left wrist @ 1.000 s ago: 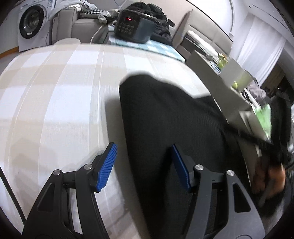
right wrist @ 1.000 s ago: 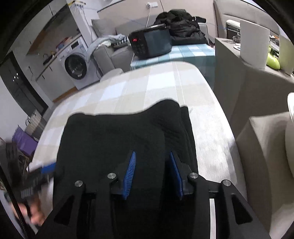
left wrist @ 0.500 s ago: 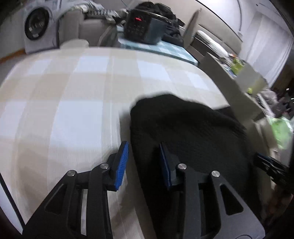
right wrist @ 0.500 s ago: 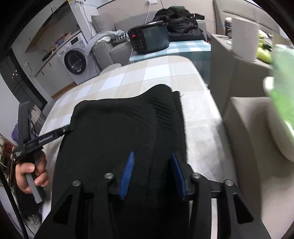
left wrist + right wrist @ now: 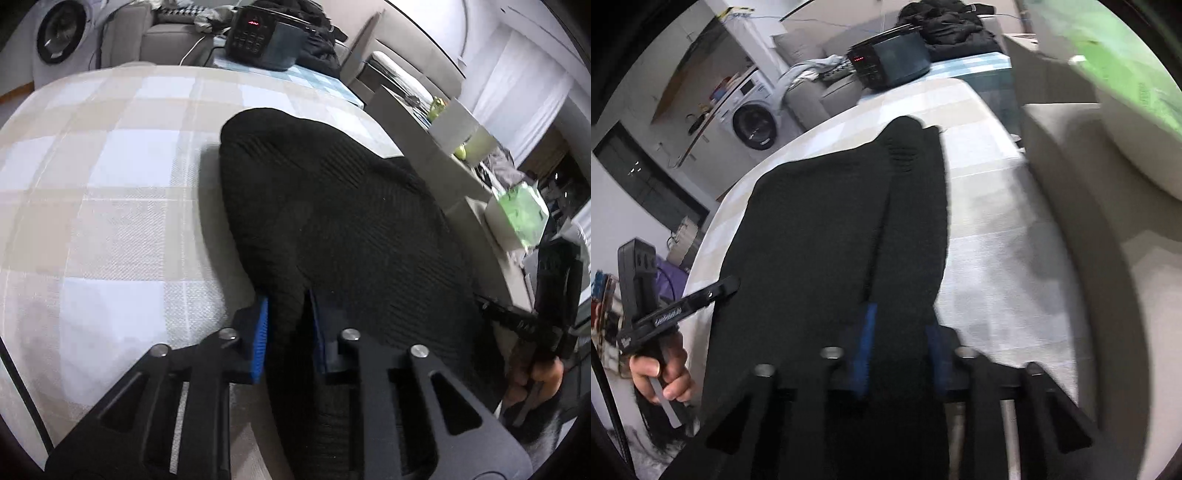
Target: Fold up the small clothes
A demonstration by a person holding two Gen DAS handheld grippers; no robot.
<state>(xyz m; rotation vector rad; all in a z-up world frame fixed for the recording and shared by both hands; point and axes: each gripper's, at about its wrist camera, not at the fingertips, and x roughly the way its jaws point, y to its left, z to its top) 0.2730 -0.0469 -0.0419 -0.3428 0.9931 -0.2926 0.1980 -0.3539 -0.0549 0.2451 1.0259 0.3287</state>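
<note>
A black ribbed knit garment lies flat on the table's beige-and-white checked cloth. My left gripper is at the garment's near left edge. Its jaws are closing, and a raised fold of the fabric fills the gap between the blue pads. In the right wrist view the same garment stretches away from me. My right gripper is at its near right edge, jaws also closing, with black fabric pinched between the pads. A hand holds the left tool at the garment's far left side.
A black appliance with a red display and a pile of dark clothes lie beyond the table. A washing machine stands at the back left. A grey cabinet with a green box borders the table's right side.
Both grippers have moved to the garment's near edge and their jaws have narrowed onto the fabric. The left one stood wide open astride the edge before.
</note>
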